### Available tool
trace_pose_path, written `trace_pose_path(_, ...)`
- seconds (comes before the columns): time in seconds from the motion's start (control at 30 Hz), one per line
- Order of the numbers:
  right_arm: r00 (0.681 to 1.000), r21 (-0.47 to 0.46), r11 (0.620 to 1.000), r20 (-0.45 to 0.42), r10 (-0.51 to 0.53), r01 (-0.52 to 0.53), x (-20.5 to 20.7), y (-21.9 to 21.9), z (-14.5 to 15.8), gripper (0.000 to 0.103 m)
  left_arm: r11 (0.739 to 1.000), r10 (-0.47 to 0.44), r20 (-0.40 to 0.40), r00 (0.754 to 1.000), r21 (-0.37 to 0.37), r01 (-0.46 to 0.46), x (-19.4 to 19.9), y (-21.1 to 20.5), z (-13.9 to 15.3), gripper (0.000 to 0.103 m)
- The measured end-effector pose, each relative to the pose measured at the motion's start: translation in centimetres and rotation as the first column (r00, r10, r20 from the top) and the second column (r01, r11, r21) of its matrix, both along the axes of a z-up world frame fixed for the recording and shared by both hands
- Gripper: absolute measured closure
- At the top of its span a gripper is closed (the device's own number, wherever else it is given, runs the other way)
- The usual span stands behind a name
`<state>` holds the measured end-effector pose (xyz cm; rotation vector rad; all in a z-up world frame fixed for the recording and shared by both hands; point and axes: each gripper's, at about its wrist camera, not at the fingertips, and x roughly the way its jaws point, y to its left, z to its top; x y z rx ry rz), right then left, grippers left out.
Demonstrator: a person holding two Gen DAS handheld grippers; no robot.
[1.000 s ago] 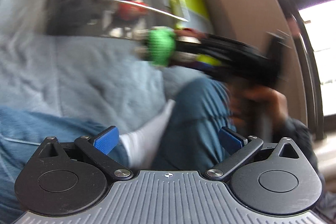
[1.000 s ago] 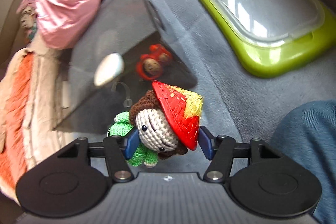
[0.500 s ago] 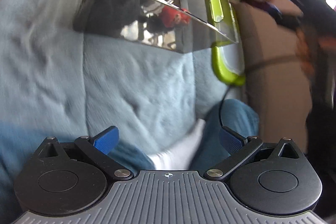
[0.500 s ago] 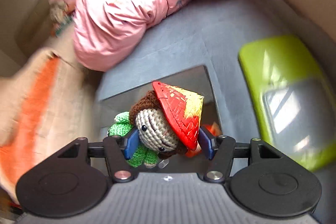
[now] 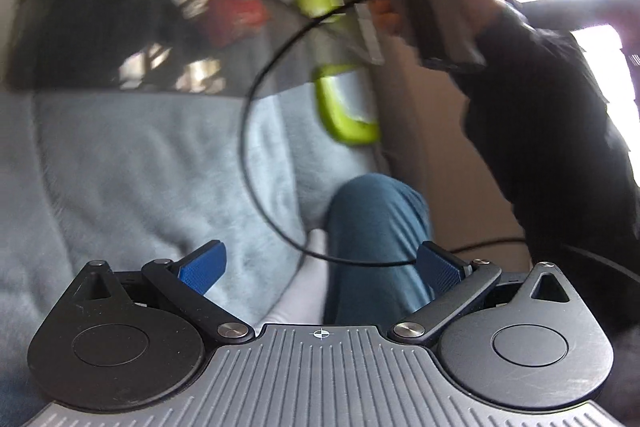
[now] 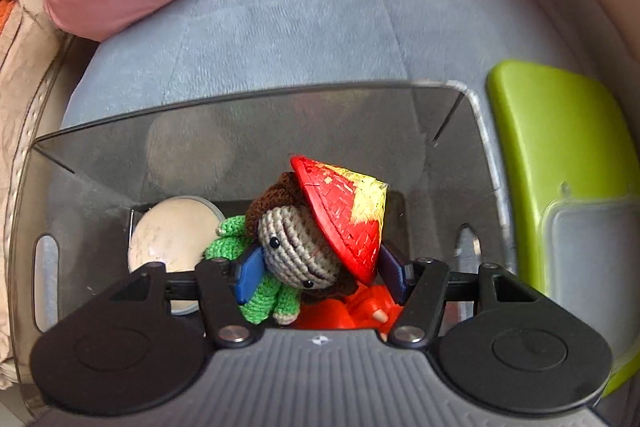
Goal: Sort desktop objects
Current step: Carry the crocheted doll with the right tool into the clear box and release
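Blue pads of the right tongs [image 6: 320, 277] are squeezed on the doll [image 6: 296, 251], held over the clear box [image 6: 248, 147] so it can be dropped inside. Nothing is held by the left tongs [image 5: 320, 269], spread wide.

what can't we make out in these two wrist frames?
- Orange-red toy, right wrist view: mostly hidden behind the crochet doll and the right gripper; identity unclear.
- White round object, right wrist view: lower part hidden by the gripper body.
- Green lid, right wrist view: cut off by the frame edge.
- Smoky bin, left wrist view: motion blur smears its contents.
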<state>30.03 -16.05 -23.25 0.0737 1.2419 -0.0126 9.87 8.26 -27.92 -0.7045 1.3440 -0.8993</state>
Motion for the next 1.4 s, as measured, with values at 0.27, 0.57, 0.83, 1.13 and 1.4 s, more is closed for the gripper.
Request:
trace_pose_path(0.27, 0.999, 0.021, 0.999, -0.035, -0.039, 0.04, -0.1, -0.1, -1.5, 0.038, 1.0, -0.023, -0.083, 0.996, -0.018, 0.021, 0.4, -0.4, -1.7, 0.0)
trace_pose_path(0.57, 0.998, 0.073, 0.997, -0.058, -0.019, 0.023, -0.9, -0.5, 0.7, 0.037, 0.999, 0.005, -0.079, 0.997, -0.042, -0.008, 0.5, 0.0, -1.7, 0.0)
trace_pose_path(0.83, 0.999, 0.078, 0.997, -0.034, 0.006, -0.003, -1.2, -0.5, 2.3, 0.036, 0.999, 0.009, -0.094, 0.996, -0.029, -0.012, 0.6, 0.1, -2.0, 0.0)
trace_pose_path(1.13, 0.896, -0.183, 0.878, -0.142, 0.421, -0.442, -4.3, 4.0, 2.0, 0.036, 0.998, -0.037, 0.172, 0.984, 0.053, 0.028, 0.4, -1.0, 8.7, 0.0)
trace_pose_path(1.4, 0.806, -0.227, 0.788, -0.332, 0.49, -0.573, -3.6, 6.2, -2.8, 0.036, 0.993, -0.088, 0.307, 0.948, 0.105, 0.058, -0.5, -2.3, 17.2, 0.0)
